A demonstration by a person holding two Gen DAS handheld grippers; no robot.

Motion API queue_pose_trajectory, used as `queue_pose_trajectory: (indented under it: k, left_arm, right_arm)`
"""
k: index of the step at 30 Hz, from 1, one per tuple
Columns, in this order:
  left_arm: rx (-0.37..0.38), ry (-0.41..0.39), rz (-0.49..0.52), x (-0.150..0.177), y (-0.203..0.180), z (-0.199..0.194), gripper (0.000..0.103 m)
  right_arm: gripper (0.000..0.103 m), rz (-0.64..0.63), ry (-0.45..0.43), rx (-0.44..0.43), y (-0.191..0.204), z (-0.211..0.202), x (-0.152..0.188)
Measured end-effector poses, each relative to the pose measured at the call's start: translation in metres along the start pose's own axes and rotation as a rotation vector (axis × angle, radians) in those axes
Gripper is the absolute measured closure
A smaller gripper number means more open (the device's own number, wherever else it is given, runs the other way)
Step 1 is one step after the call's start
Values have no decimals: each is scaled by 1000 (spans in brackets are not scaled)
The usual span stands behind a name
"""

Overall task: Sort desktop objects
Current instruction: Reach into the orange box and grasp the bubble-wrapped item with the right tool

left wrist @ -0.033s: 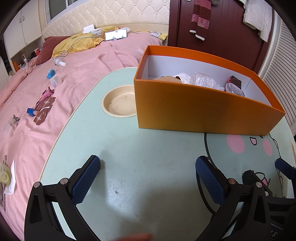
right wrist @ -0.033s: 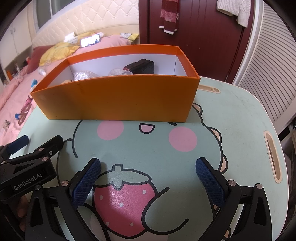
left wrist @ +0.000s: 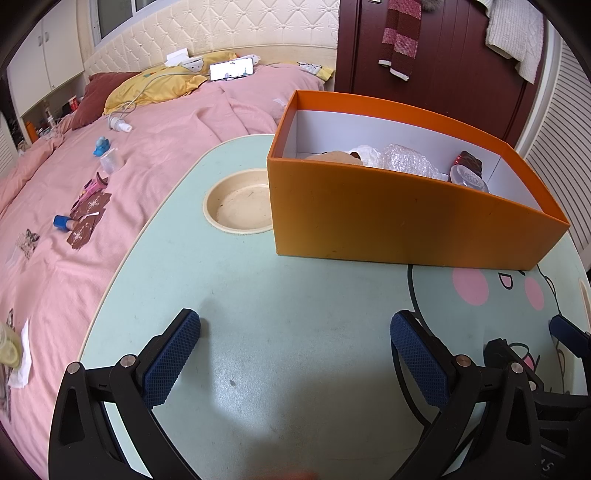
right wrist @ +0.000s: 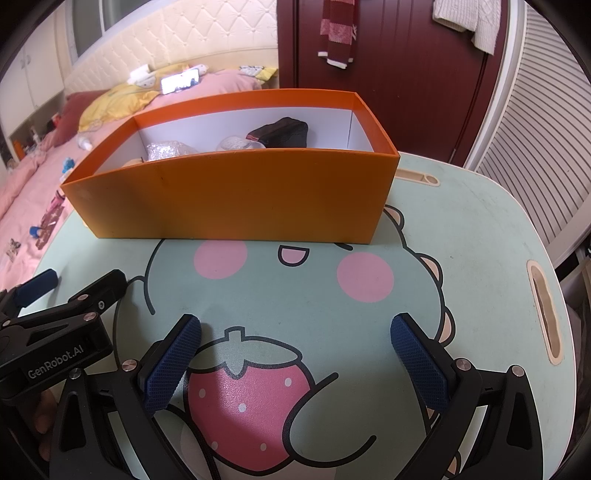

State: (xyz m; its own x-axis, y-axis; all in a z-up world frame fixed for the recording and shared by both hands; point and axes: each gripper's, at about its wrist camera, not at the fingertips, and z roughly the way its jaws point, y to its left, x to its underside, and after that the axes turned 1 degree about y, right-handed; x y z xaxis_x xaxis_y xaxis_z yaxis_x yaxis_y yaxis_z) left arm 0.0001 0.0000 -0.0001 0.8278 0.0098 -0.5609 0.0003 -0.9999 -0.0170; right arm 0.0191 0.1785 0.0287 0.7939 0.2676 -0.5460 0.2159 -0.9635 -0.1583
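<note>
Counter: pale green top, cartoon animal and strawberry print, cream edge, round recessed cup well at far left, slot handle at right. Bearing: one orange box, open-topped, at the far side, beside the well.

Setting: home bedroom — bed with pink sheets and cream tufted headboard beside a mint cartoon-print lap table, yellow pillow near the headboard, dark red wardrobe with scarf and knit garment hanging on it.
</note>
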Motion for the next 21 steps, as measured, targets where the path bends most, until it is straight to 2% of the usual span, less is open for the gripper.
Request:
queue_pose_trajectory:
  k: [10, 14, 16, 17, 20, 21]
  left_arm:
    - [-3, 6, 0, -2, 1, 0, 0]
    - [31, 39, 17, -2, 6, -4, 0]
    - [61, 2, -1, -2, 15, -13, 0]
    - [77, -26, -11, -2, 21, -19, 0]
    - [79, -72, 25, -2, 26, -32, 0]
    - [78, -76, 46, -2, 26, -34, 0]
  right_arm:
    - [0, -4, 3, -1, 0, -2, 0]
    - [0, -24, 20, -18, -3, -4, -2]
    - [1, -40, 23, -39, -6, -5, -6]
    - [2, -44, 13, -50, -7, -9, -9]
    - [18, -58, -14, -84, -11, -22, -16]
    - [22, -61, -25, -119, -12, -29, -23]
